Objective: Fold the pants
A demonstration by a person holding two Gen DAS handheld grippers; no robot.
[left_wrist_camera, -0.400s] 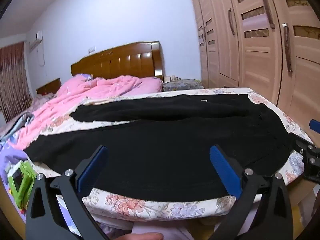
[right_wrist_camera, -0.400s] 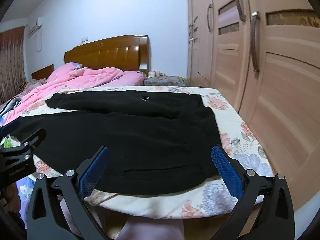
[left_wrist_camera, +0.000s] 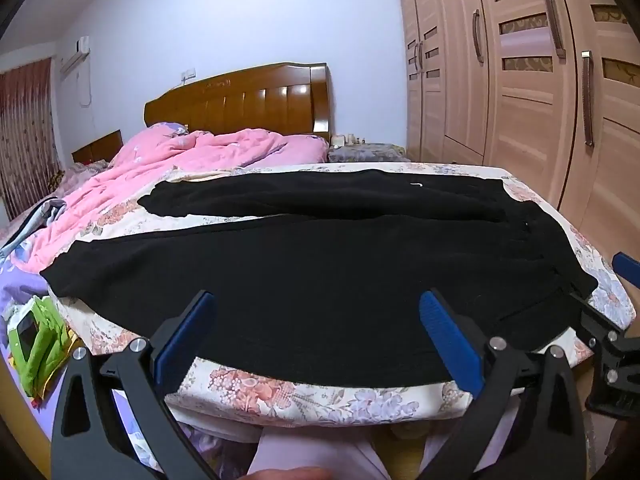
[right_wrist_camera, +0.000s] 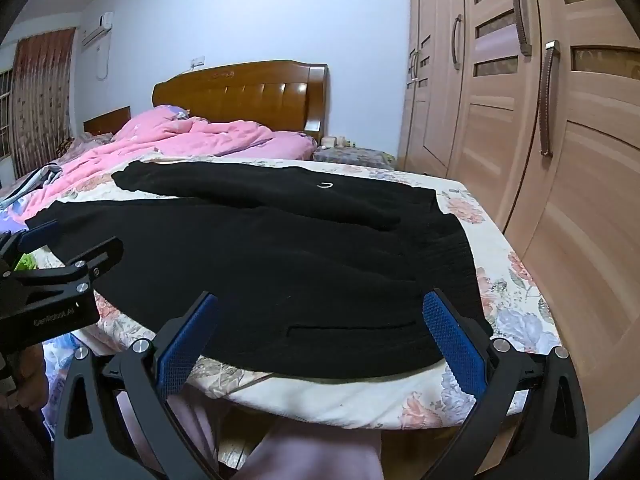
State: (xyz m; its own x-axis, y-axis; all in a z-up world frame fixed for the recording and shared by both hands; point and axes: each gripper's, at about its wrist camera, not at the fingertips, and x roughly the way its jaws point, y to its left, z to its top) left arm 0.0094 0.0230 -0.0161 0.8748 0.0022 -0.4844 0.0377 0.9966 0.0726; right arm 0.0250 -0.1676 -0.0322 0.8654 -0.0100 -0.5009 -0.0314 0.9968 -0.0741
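Nothing much has changed: both grippers, left gripper [left_wrist_camera: 316, 340] and right gripper [right_wrist_camera: 320, 340], still hover wide and empty before the unfolded pants [left_wrist_camera: 320, 272].

Matt black cloth pants [left_wrist_camera: 320, 272] are lying on a floral-printed fabric bedsheet [left_wrist_camera: 280, 396], soaking up light beside a soft, rumpled pink quilt [left_wrist_camera: 192, 156]. The polished brown wooden headboard [left_wrist_camera: 248, 100] is gleaming, while pale wood-grain wardrobe doors [right_wrist_camera: 560, 160] are showing a smooth satin finish. Blue textured rubbery pads [right_wrist_camera: 452, 340] are lining matt black plastic fingers.
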